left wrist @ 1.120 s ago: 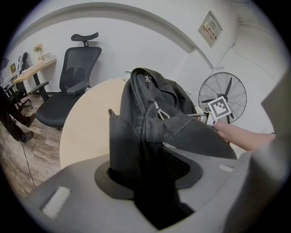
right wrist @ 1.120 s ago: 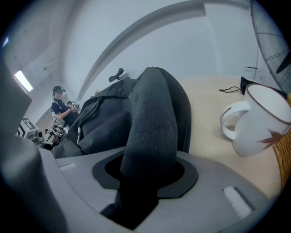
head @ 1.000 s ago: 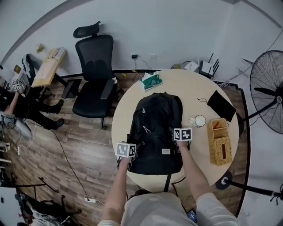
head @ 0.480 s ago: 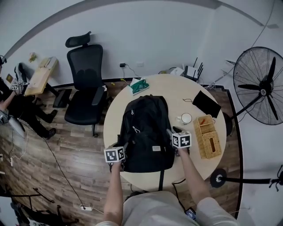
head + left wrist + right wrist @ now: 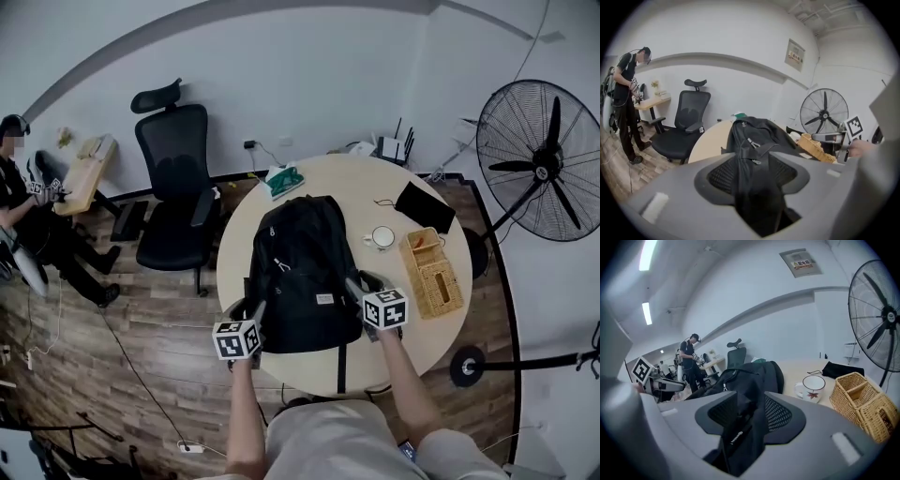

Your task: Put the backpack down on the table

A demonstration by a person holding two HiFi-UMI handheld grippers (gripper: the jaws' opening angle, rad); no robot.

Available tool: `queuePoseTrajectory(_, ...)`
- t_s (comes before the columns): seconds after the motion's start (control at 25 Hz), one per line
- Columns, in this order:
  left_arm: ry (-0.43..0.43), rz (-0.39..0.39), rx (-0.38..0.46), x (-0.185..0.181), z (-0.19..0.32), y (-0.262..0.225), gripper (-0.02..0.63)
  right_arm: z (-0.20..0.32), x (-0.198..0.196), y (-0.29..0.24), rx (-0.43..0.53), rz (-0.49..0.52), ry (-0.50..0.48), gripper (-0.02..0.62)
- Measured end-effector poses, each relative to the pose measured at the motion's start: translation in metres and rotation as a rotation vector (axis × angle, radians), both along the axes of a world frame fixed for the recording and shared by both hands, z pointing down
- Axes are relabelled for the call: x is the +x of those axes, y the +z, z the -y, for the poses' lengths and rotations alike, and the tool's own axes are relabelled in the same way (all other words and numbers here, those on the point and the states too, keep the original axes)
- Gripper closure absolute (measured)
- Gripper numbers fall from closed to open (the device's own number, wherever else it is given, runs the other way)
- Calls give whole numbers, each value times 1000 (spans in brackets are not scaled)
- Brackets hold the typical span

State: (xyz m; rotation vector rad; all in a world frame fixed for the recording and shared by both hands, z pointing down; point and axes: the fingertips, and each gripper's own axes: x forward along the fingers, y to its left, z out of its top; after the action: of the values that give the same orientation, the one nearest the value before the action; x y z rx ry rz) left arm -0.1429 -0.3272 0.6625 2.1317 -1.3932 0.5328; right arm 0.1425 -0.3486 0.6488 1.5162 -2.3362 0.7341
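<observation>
A black backpack (image 5: 300, 267) lies flat along the round wooden table (image 5: 375, 187), its top toward the far side. My left gripper (image 5: 249, 311) is shut on the near left corner, and black fabric (image 5: 754, 140) fills the gap between its jaws. At the near right corner my right gripper (image 5: 362, 283) has its jaws spread wide, with a thick fold of the backpack (image 5: 747, 380) pinched between them. From each gripper view the other gripper shows: the right gripper (image 5: 834, 138) and the left gripper (image 5: 661, 383). The near end of the bag hangs from both grips just above the table edge.
Right of the bag stand a white mug (image 5: 382, 237), a wicker basket (image 5: 433, 272) and a black pouch (image 5: 424, 206). A green packet (image 5: 283, 180) lies at the far edge. An office chair (image 5: 173, 202) stands left, a floor fan (image 5: 539, 155) right, a person (image 5: 19, 187) far left.
Both grippers have risen and drawn toward me, still gripping the backpack's near corners. The bag's near end has come up with them.
</observation>
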Motion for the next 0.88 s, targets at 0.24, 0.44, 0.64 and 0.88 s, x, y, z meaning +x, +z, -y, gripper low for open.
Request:
queuePoseTrajectory(0.24, 1, -59, 82, 21, -24, -27, 348, -40, -21, -11, 27, 49, -8, 442)
queuePoseTrajectory(0.44, 13, -94, 89, 25, -48, -32, 348, -69, -33, -22, 47, 83, 4, 442)
queuePoseTrajectory(0.64, 32, -105, 117, 23, -62, -33, 348, -86, -43, -32, 90, 121, 49, 442)
queuePoseTrajectory(0.88, 86, -96, 154, 33, -70, -37, 348, -104, -68, -28, 126, 100, 34, 442)
